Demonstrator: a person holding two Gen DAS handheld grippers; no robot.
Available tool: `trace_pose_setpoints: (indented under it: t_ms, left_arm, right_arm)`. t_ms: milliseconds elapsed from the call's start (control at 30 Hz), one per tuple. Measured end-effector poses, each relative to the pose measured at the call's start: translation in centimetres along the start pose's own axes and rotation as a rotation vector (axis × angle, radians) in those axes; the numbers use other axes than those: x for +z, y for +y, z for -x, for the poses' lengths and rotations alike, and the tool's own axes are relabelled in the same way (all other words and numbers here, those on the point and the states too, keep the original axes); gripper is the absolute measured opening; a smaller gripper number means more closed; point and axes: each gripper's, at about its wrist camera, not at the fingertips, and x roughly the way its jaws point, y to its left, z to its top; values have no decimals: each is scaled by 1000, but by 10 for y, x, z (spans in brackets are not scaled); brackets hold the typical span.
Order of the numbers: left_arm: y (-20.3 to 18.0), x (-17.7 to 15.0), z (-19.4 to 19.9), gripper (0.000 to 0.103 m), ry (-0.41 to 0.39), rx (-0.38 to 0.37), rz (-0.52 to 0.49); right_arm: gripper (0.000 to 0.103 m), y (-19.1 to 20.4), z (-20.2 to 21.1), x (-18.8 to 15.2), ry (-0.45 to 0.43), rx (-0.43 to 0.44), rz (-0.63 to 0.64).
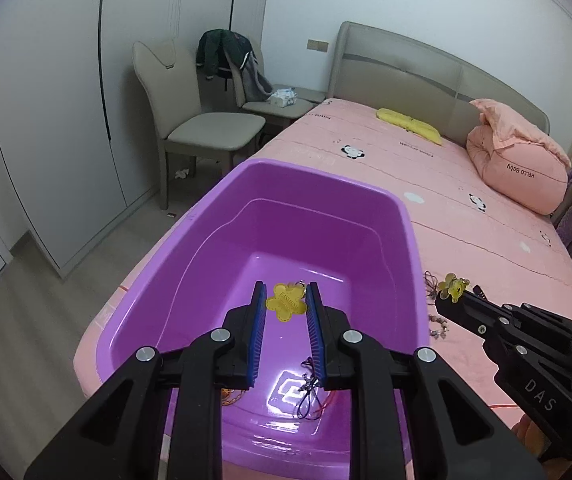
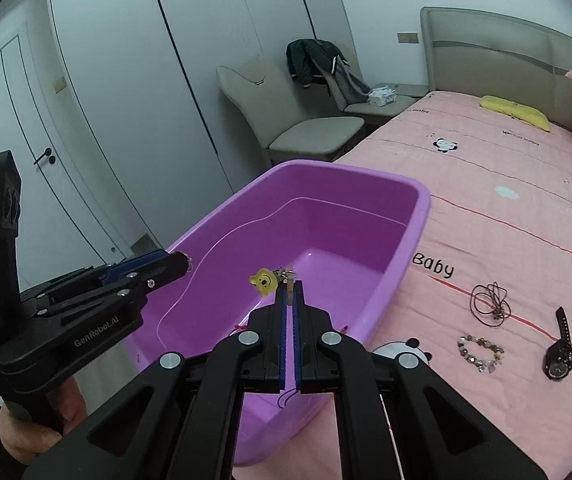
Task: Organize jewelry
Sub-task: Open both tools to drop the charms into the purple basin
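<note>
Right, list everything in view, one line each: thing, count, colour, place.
tub: 1, purple, on the bed's near corner
flower charm: 1, yellow, on the tub floor
bear charm: 1, yellow, held above the tub
cord necklace: 1, dark, on the bedsheet
bead bracelet: 1, pale and brown, on the bedsheet
watch: 1, black, on the bedsheet
bedsheet: 1, pink
chair: 1, beige, by the wardrobe
left gripper: open, over the tub
right gripper: shut on the bear charm's strap

Soft even indoor light, sharp focus, dark fisheye-warped corners.
</note>
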Motion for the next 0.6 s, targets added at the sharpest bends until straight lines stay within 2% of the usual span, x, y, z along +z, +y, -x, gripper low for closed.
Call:
trace_pose_setpoints:
  t_ms: [233,500,533,567,600]
  left_arm:
    - [21,-10,-39,21,123,44,47]
    - [24,-12,-55,21,180,62,56]
    - [25,-12,-56,21,182,66,57]
    - [25,-12,-55,24,182,73,57]
    - [25,-11,-53,36,176,82,56]
  right_arm:
    - [3,14,-46,4,136,10,6]
    - [3,18,-71,-3,233,-22,29]
    - [7,18,-72,-2,240,-27,28]
    - [18,17,-73,-2,243,-34,27]
    - [27,15,-73,-2,243,-37,25]
